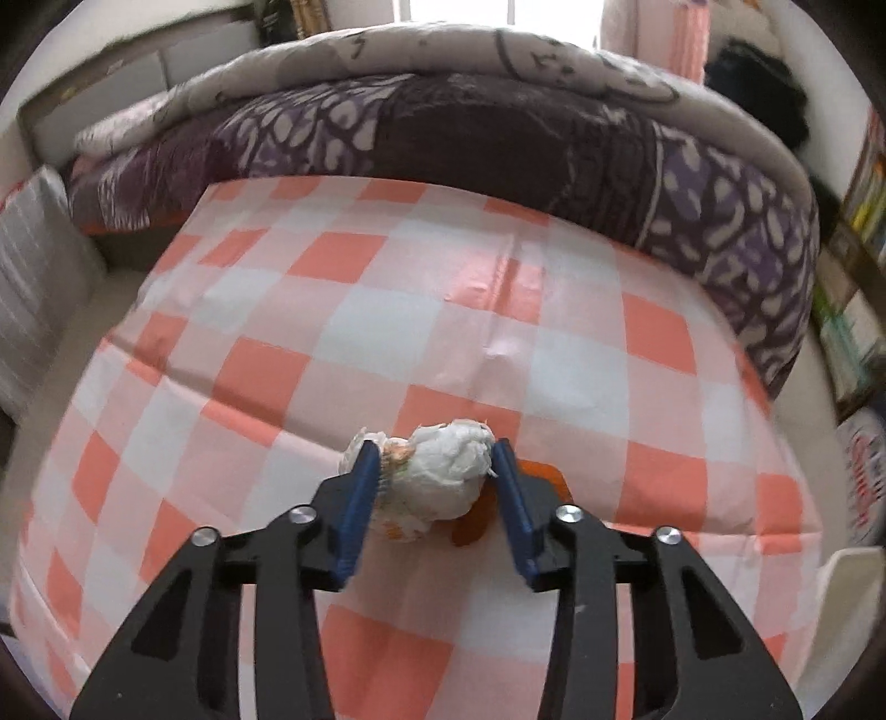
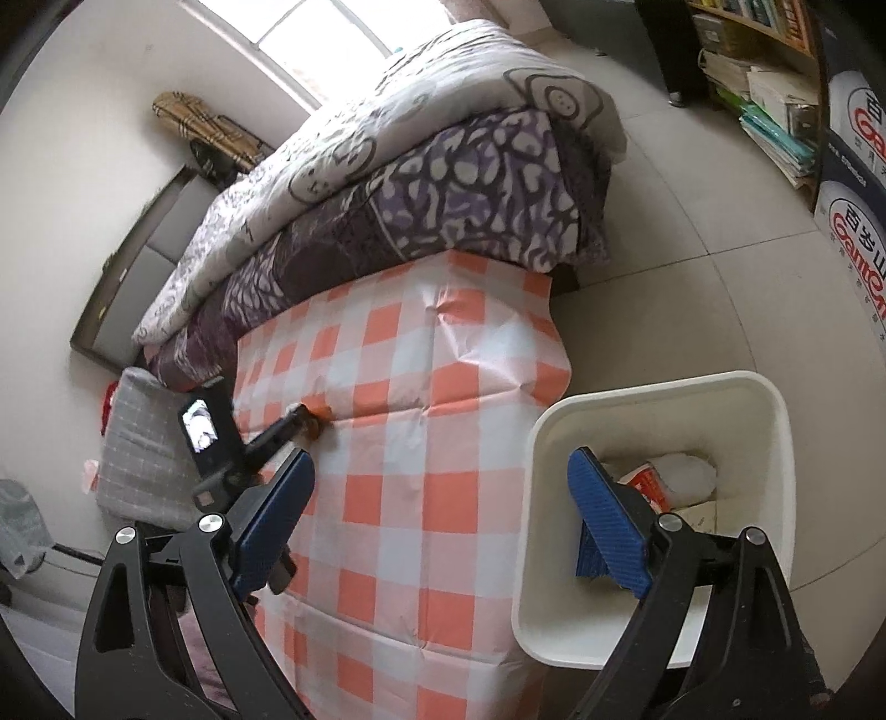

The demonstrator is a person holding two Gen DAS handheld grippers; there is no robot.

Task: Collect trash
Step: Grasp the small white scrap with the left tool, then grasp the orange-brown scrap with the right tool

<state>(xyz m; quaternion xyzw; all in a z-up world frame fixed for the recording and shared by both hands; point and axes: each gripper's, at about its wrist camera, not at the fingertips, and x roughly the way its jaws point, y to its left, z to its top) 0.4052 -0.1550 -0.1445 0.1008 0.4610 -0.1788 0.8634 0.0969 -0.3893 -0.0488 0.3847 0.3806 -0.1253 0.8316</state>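
The checked cloth point(image 1: 387, 310) is flat and mostly bare, so there is lots of room to move over it. At the top of the frame a big folded quilt point(image 1: 498, 133) blocks the way. At the lower right, the white bin point(image 2: 775, 421) stands open at the top, close beside the cloth.

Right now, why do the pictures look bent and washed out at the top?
Left wrist view: the fisheye bulges the checked cloth, the window glares white, and the edges smear. Right wrist view: sharper, the window is also blown out, and the bin looks warped.
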